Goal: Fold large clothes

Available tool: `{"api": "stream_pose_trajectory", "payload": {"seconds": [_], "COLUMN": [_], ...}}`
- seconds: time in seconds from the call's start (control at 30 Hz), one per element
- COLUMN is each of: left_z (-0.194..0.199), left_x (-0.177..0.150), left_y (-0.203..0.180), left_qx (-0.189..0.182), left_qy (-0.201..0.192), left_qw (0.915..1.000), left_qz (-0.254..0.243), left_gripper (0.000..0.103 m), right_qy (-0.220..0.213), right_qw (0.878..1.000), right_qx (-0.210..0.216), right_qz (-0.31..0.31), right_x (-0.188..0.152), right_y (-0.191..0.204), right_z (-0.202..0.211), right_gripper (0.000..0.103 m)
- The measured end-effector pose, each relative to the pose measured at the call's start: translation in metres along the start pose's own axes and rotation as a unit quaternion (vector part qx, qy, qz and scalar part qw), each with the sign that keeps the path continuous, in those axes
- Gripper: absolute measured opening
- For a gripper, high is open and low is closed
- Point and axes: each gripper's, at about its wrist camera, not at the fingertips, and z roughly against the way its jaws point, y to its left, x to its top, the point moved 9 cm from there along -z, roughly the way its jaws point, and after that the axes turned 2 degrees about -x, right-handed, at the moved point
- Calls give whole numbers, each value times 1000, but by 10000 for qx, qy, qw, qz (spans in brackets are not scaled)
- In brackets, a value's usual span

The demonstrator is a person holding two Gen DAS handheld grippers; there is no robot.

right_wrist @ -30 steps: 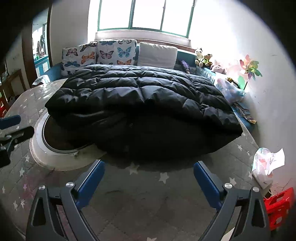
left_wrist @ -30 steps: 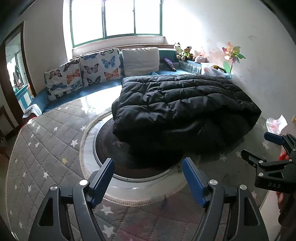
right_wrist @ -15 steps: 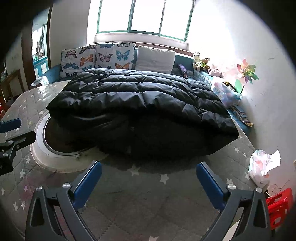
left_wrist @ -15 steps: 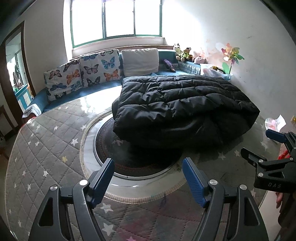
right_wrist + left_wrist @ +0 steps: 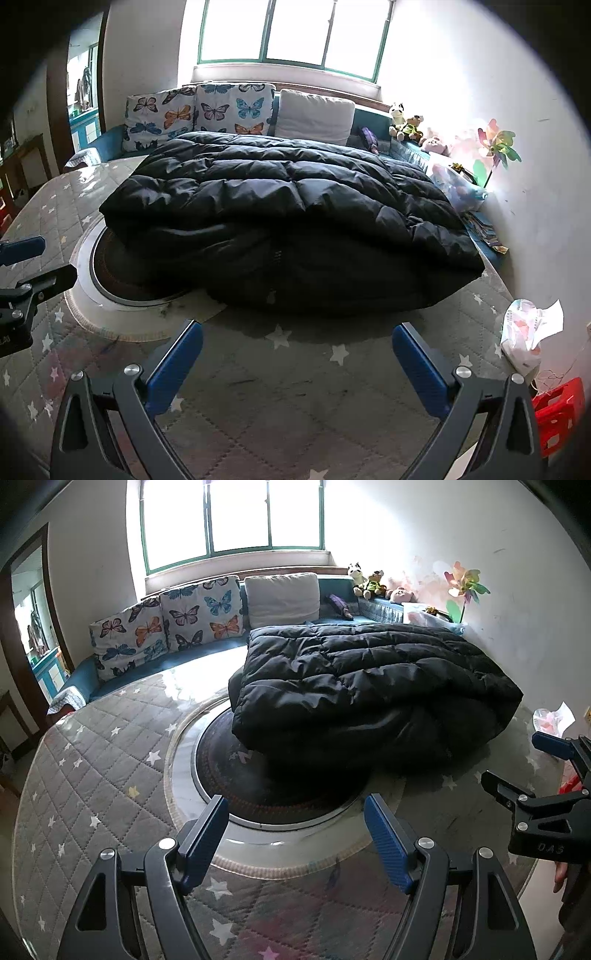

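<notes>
A puffy black quilted down coat (image 5: 288, 206) is lying folded on the star-patterned grey padded table (image 5: 314, 398); being soft, bulky and slippery, its near hem is judged the best hold. Both the left gripper (image 5: 295, 838) and the right gripper (image 5: 297, 363) are being held with jaws apart, empty.

My left tool (image 5: 293, 836), angled downward, blue pads spread wide, nothing between them. My right tool (image 5: 297, 363), likewise angled downward, pads parted, empty. Each tool appears at the edge of the other's view, side by side. Part of my hand (image 5: 560, 872) shows behind the right tool.
</notes>
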Motion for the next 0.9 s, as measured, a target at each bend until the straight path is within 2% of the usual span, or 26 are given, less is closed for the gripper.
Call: {"api": "stream_pose_trajectory", "payload": {"seconds": [0.47,0.9], "left_z": [-4,-5], "left_x": [-4,-8], "left_y": [-6,-8], "left_qx": [-73,-83], "left_qy": [71,111], "left_qw": [9999,9999], "left_qz": [-36,-64], "left_gripper": [84,85], "right_qy": [4,-164], "right_qw": [9998,9993], "right_qx": [105,121], "right_qz": [-145,-327], "right_x": [-2,1], "right_y": [-3,-7], "right_z": [-4,-2], "right_gripper": [103,103]}}
